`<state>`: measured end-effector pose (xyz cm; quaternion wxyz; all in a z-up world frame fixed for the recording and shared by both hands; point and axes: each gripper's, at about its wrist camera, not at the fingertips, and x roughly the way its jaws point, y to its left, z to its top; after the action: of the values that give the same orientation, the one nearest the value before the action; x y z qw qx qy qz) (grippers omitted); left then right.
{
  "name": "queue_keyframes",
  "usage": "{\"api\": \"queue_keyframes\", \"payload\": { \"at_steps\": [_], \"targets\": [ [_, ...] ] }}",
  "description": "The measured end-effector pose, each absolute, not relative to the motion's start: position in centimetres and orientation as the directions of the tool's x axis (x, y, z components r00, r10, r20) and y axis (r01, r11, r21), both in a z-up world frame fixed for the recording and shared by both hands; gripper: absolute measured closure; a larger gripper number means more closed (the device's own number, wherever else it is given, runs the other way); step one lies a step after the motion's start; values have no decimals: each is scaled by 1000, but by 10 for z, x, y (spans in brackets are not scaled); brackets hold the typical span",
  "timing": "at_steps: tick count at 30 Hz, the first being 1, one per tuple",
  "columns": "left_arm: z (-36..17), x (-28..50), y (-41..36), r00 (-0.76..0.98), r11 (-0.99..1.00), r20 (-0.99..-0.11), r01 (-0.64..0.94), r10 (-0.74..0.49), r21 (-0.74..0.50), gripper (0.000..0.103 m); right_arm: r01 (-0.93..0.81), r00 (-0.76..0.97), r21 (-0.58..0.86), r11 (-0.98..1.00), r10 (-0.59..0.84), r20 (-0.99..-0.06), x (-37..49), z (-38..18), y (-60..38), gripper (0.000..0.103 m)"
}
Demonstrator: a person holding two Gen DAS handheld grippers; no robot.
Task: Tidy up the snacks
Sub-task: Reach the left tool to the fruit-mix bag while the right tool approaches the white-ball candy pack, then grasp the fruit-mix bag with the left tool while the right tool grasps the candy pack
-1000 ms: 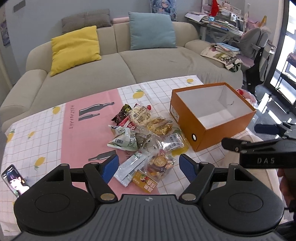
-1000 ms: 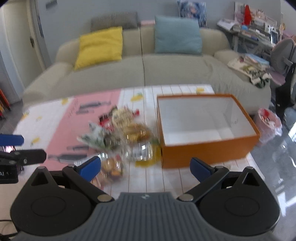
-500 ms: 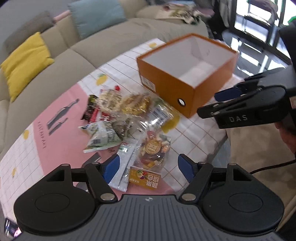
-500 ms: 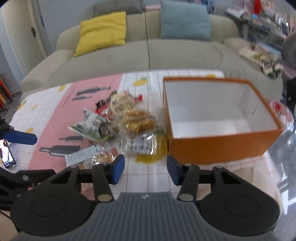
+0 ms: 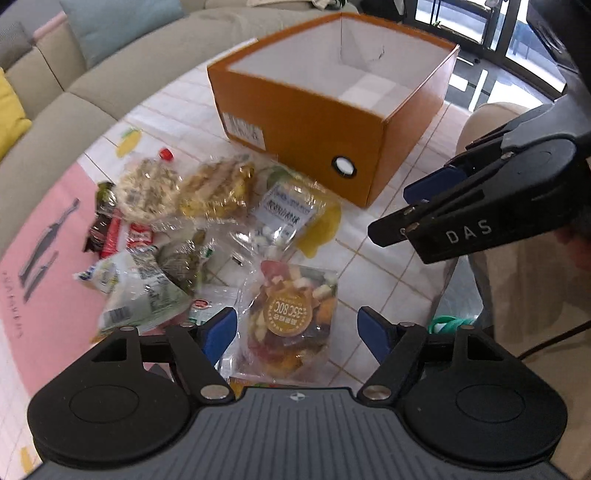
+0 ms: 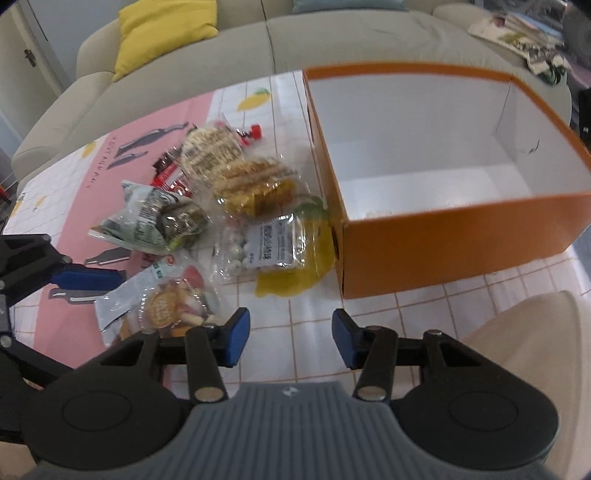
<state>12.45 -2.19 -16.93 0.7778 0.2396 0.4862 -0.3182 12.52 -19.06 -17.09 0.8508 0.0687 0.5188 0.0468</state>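
Note:
A heap of snack packs lies on the checked tablecloth (image 6: 295,350) left of an open, empty orange box (image 5: 314,122) (image 6: 461,236). Nearest me is a clear bag of mixed sweets (image 5: 295,288) (image 6: 173,306). My left gripper (image 5: 297,325) hangs just above it, jaws opening, the bag lying between the pads and untouched. Behind it are a white-labelled clear bag (image 5: 284,214) (image 6: 266,247), a golden pack (image 5: 218,188), a round cracker pack (image 5: 147,188) and a green packet (image 5: 144,284). My right gripper (image 6: 291,332) stands half open over bare cloth in front of the box, with nothing in it.
A beige sofa (image 6: 332,40) with a yellow cushion (image 6: 162,33) runs behind the table. A beige seat (image 6: 535,332) sits at the table's near right corner. Red and dark bars (image 5: 110,236) lie at the heap's left.
Both grippers have come down close over the table and tilted downward. The right jaws have narrowed from wide to about half. The left view has rolled, so the box now sits top centre.

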Motion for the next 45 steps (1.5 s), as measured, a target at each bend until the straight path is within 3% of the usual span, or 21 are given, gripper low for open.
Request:
{"api": "queue_keyframes", "payload": {
  "at_steps": [12,19,28,33,40,45],
  "targets": [
    [-202,145,-19,271,754,-929,656,-254,-15,16,-71,440,165,984,180,-880,142,-191,-176,59],
    [-201,142,-21,296,826,-922,561,-249,-43,29,-101,437,149,984,179,-882,141,-194,-174,62],
    [-185,132,8,325,915,-915,390,-241,-102,35,-214,463,105,971,195,-864,135,-187,-160,70],
    [-173,135,28,369,952,-910,294,-191,-80,35,-340,508,-36,940,151,-848,135,-187,-138,71],
    [-173,141,43,379,970,-909,225,-174,-92,35,-458,614,-395,796,-37,-788,144,-212,-111,70],
    [-177,142,44,374,972,-911,214,-172,-96,35,-485,619,-482,729,-103,-779,156,-230,-112,69]
  ]
}}
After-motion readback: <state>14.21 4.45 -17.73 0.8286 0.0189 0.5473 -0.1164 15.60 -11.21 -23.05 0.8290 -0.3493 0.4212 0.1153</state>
